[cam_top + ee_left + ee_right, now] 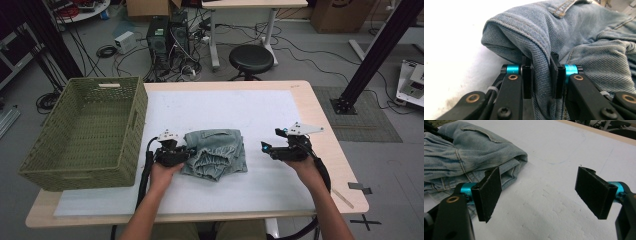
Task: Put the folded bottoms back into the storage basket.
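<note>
The folded jeans (216,153) lie in the middle of the frame on the white counter (280,185). The left gripper (541,75) pinches their edge tight to lift them. The right gripper (544,195) waits beside them, fingers (487,193) wide apart, grasping nothing.
</note>
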`<state>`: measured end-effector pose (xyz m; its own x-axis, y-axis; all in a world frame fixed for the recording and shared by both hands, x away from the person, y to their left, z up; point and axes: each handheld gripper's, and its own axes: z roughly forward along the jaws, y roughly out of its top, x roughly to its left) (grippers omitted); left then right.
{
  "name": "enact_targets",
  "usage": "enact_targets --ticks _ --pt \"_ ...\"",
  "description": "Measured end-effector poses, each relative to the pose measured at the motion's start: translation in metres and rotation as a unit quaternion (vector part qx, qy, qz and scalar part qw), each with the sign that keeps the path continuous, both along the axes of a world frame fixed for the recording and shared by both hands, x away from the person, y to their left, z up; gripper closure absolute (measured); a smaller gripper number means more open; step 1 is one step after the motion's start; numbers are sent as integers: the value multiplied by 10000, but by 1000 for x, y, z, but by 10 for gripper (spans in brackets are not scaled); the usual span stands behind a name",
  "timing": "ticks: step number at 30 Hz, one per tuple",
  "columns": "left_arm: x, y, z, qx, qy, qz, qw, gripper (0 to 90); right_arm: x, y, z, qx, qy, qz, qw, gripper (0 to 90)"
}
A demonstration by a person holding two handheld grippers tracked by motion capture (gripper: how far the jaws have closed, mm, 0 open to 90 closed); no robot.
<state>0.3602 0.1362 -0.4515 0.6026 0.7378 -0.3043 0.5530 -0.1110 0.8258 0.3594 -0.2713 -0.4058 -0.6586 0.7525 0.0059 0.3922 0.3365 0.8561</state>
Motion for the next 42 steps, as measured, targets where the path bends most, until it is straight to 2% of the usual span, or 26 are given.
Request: enact_targets --ticks 6,10,14,17,20,24,33,42 --pt "-6 -1 8 -319 -473 -25 9984 776 0 -4 -1 -8 -17 -33 10000 220" --pt "-8 -5 19 -355 -725 -120 9967 781 0 -6 0 3 2 -66 10000 220" --pt "-10 -10 33 -514 -968 -245 9937 785 0 -7 0 7 -15 -76 10000 220" --pt "-12 -15 40 -505 -1111 -341 9919 786 -1 -8 0 -6 -16 -89 10000 220" --pt "-13 -17 43 -440 -1164 -417 9913 787 -1 -8 0 0 -4 -105 9999 220" --pt "-14 -19 48 -540 -1210 -459 9901 787 -1 -9 0 -5 -15 -105 9999 220" --pt "-17 -25 71 -715 -1538 -694 9831 788 0 -10 0 -5 -36 -109 9999 220" --pt "-17 -21 94 -802 -1771 -713 9783 788 -1 -11 1 -7 -17 -142 9999 220"
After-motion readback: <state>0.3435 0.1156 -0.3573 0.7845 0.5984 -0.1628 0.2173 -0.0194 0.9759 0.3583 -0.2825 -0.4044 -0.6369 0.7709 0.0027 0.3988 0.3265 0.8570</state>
